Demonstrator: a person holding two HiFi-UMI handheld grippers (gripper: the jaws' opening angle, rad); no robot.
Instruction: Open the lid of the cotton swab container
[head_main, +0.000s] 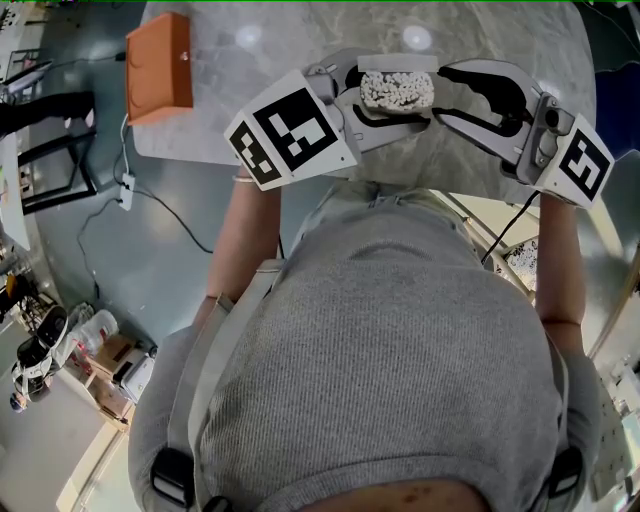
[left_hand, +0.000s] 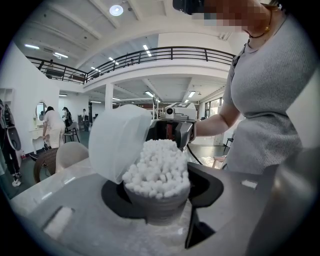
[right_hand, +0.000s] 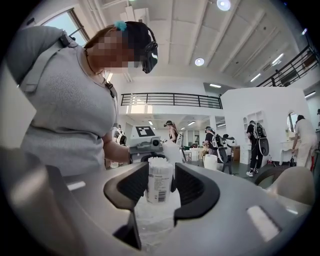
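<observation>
**A:** Where is the small round clear plastic cotton swab container (head_main: 397, 90) sitting?

**B:** It is standing upright over the near edge of the pale marble counter (head_main: 300, 40). It is right in front of the person in the grey knitted sweater (head_main: 400, 350), with one gripper coming in from each side.

**A:** Which one is holding it?

**B:** The left tongs (left_hand: 160, 192) are gripping it. Their black pads are pressing on both sides of its body, below the rim.

**A:** And the lid?

**B:** The translucent white lid (left_hand: 120, 142) is standing flipped up off the mouth and tilting out to one side. The packed white cotton swabs (left_hand: 160, 165) are showing, heads up, mounding above the rim.

**A:** Is the other gripper clamping anything?

**B:** No. The right tongs (right_hand: 161, 180) are standing open, pointing at the container from the opposite side. Its labelled side is showing in the gap between their tips, but the pads are not pressing on it.

**A:** Is anything else lying on the counter?

**B:** A flat orange rectangular box (head_main: 160, 65) is lying at the far left corner, well apart from the container.
</observation>
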